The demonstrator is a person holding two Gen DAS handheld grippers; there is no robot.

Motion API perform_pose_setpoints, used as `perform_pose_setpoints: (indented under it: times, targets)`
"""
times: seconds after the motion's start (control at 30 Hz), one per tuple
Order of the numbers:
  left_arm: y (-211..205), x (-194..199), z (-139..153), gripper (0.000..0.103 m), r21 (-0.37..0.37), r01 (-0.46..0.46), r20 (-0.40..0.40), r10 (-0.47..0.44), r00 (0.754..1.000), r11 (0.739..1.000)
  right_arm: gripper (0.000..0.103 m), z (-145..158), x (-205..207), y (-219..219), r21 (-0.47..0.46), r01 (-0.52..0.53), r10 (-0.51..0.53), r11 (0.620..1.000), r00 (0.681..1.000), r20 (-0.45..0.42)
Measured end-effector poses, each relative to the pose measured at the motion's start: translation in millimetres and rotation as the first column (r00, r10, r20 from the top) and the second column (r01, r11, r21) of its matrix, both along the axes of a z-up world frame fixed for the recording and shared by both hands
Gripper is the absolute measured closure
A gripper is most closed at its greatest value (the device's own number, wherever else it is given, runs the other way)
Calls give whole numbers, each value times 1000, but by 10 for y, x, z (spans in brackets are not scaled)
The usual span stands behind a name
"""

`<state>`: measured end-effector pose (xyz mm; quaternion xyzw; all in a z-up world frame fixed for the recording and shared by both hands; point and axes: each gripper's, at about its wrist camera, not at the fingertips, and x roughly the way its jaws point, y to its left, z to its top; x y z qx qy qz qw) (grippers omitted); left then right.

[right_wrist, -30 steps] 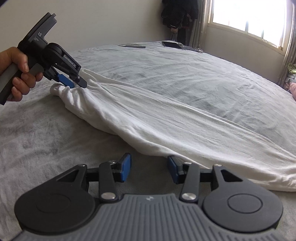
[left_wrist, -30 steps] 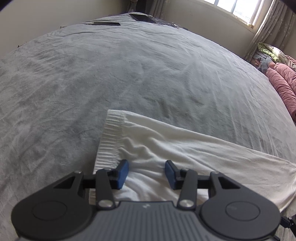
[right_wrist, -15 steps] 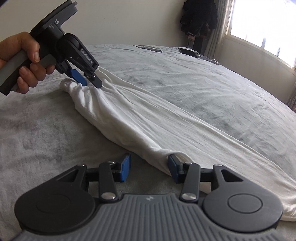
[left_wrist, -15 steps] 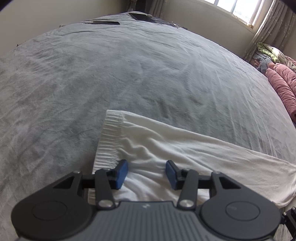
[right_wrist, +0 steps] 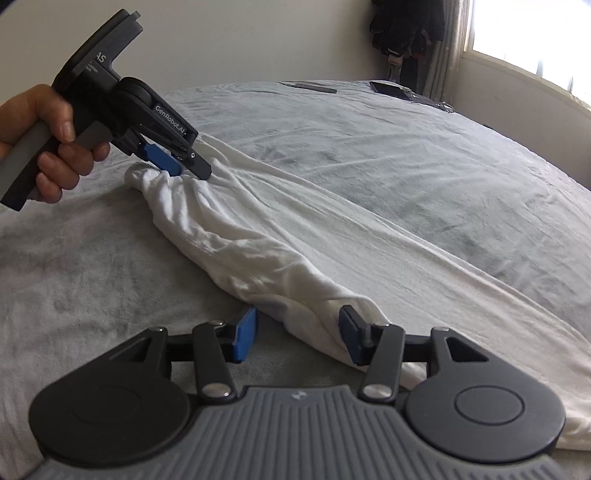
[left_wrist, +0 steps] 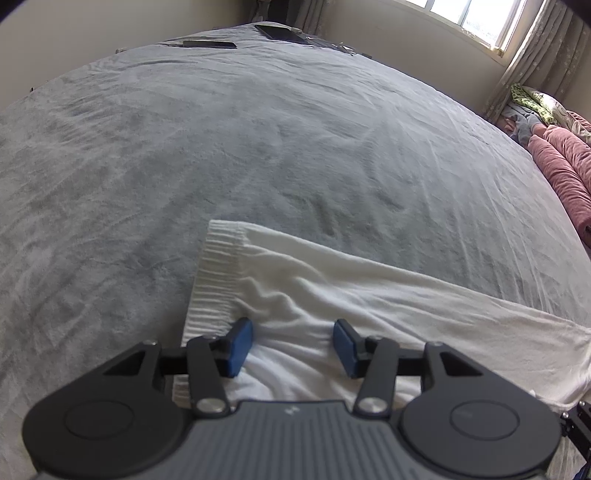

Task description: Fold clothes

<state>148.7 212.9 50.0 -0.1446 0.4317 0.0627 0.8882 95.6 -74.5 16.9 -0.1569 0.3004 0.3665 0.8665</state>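
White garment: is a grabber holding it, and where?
Right gripper: jaws opening around the folded edge of the white garment, not gripping. Left gripper straddles fabric by the ribbed cuff; a grip cannot be told.

I see a soft white knit garment (left_wrist: 332,295) with a ribbed cuff (left_wrist: 216,280), lower centre, on a matt, slightly fuzzy grey bedspread (left_wrist: 221,147). My gripper bodies look like matt black plastic.

A grey bed (left_wrist: 258,155) carries a white garment (left_wrist: 369,295) stretched lengthwise, with dark flat devices (left_wrist: 280,31) at its far edge.
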Motion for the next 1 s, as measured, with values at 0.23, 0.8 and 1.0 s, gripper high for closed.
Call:
perform_pose_setpoints:
  times: [0.23,0.8,1.0]
  targets:
    - [9,-8,6,53,-5,-2,-1,2,1000,1000,49,104,-67,49,59,-37,38,998,999,-17]
    - [16,-8,15,52,-13,-3,-2,3,1000,1000,41,10,53,279,146,-63,84,987,985,-148]
    - [31,-13,16,52,-20,2,-1,-2,1000,1000,85,-4,-19,85,342,81,-5,936,976,-216]
